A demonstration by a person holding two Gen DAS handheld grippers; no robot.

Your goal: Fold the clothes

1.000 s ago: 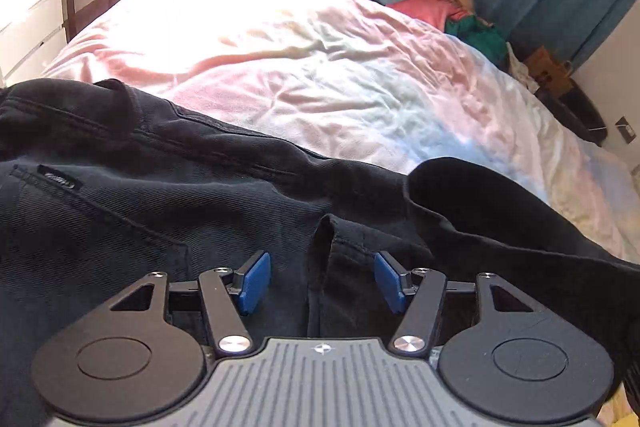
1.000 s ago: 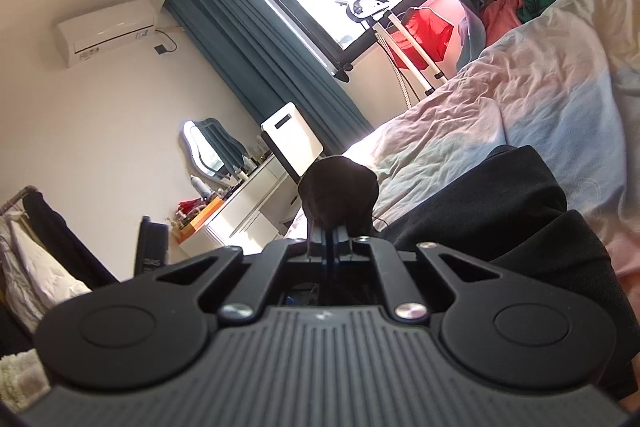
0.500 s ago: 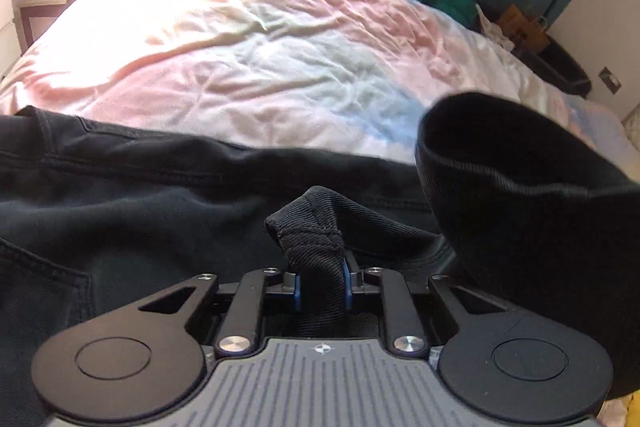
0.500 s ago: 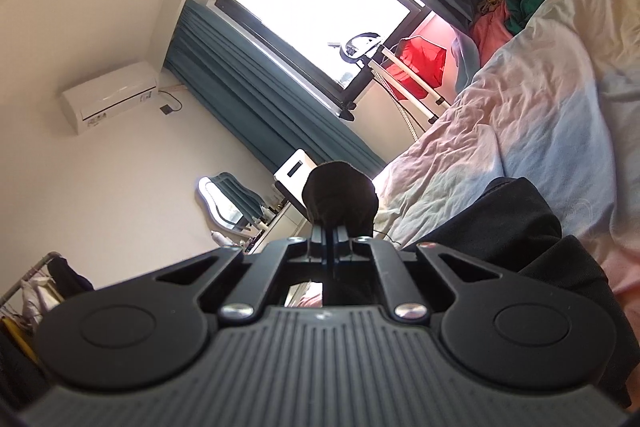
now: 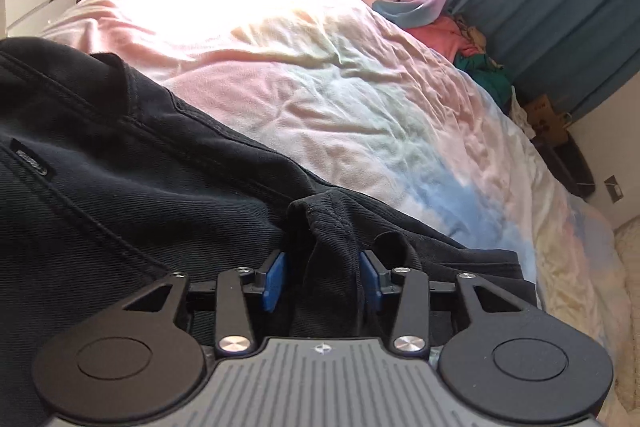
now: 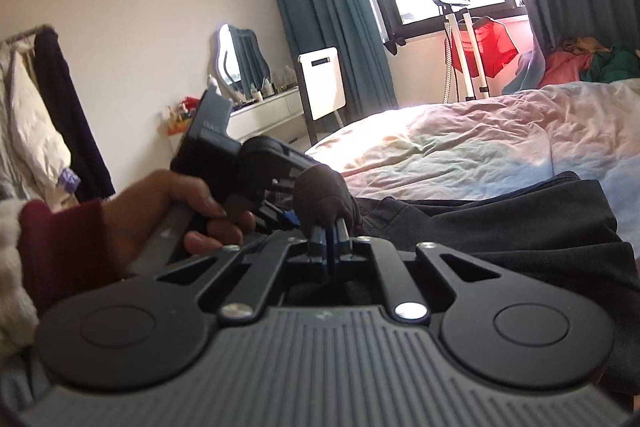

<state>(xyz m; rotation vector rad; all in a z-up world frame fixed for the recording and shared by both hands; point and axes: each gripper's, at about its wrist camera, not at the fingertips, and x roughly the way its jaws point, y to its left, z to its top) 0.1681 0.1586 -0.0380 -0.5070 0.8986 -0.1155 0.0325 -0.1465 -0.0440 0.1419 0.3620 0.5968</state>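
Basically, black jeans (image 5: 120, 195) lie spread across the near part of the bed (image 5: 320, 75), covering the left and lower side of the left wrist view, waistband seam and a small label visible at far left. Left gripper (image 5: 323, 279) has its blue pads (image 5: 274, 281) parted, with a raised ridge of the jeans standing between them; neither pad is clearly pressing the cloth. To the right, pastel duvet runs off toward the teal curtain (image 5: 560, 7). In the right wrist view, from the left: a hand (image 6: 168, 215) in a dark red cuff holds the left gripper's handle, its pads near the same bunch of fabric. Right gripper (image 6: 328, 241) is closed tight on a fold of the jeans (image 6: 500, 227), a dark knob of cloth sticking up above the fingers. Rest of the jeans trails right over the bed (image 6: 460, 147).
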